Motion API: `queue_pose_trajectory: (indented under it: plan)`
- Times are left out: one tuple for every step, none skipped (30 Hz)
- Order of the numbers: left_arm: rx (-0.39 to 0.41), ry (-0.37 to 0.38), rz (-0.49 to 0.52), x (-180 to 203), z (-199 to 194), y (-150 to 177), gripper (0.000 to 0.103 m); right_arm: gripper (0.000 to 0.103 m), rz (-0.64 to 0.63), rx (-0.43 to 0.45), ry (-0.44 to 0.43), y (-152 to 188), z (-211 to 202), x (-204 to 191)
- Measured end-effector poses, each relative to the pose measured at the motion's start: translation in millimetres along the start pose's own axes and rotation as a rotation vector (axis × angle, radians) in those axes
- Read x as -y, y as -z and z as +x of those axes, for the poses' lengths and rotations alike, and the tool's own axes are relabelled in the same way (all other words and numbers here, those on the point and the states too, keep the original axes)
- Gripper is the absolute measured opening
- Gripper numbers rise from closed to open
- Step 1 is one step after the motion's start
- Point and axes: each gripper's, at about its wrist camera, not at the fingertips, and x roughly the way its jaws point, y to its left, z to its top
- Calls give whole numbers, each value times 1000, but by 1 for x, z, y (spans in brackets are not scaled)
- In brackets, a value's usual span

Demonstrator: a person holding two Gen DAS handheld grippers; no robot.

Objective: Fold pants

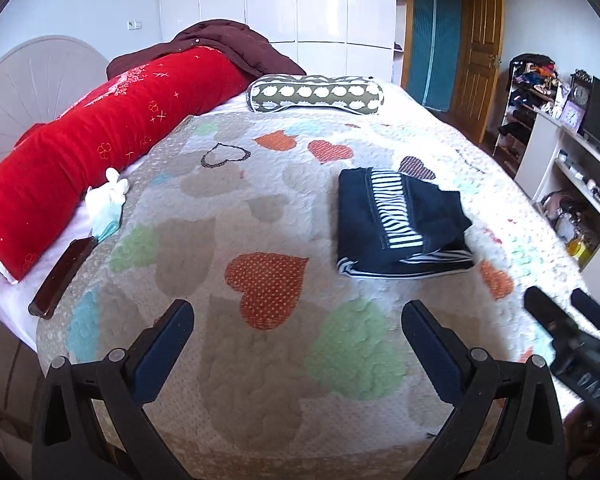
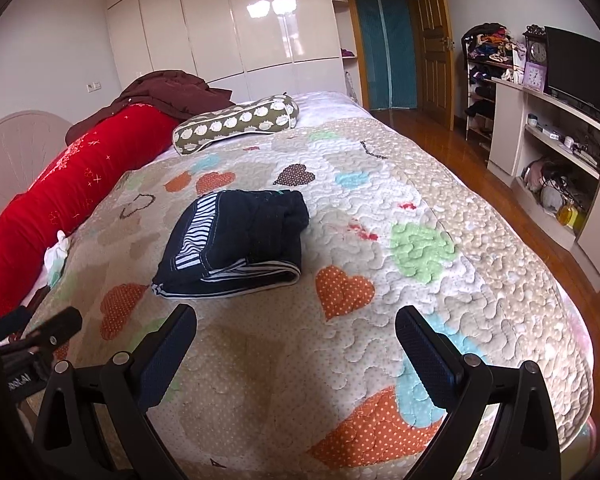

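Hovering above the near edge of the bed, the left gripper (image 1: 298, 322) has its two black fingers spread wide with nothing between them, only the quilted bedspread with patchwork hearts (image 1: 260, 380) showing in the gap. The right gripper (image 2: 296, 326) hangs the same way in its own view, fingers apart and empty over the same quilt (image 2: 380, 240); its dark tips also show at the right edge of the left wrist view (image 1: 556, 308), well clear of the cloth.

Farther in, the dark navy pants with black-and-white striped trim (image 1: 400, 224) lie folded into a compact rectangular bundle on the quilt, touched by neither gripper. In the right wrist view the bundle (image 2: 236, 240) sits ahead and slightly left of the fingers, its striped band running along the left side and its folded edge facing the camera.

Along the left side of the bed lie a dark flat rectangular object (image 1: 62, 278), a crumpled white and pale-green cloth (image 1: 106, 204) and a long red velvet bolster with embroidered marks (image 1: 100, 148). Beyond them rest an olive cylindrical cushion with white scalloped shapes (image 1: 316, 94) and a heap of maroon fabric (image 1: 228, 42). At the back stand a glossy white wardrobe (image 2: 220, 20) and a wooden door (image 2: 434, 40).
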Motion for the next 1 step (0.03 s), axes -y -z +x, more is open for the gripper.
queue_pose_trajectory:
  plan:
    - [1,-6,0,0,-2,0,103,102,-12,2,-2,0,-1,-2]
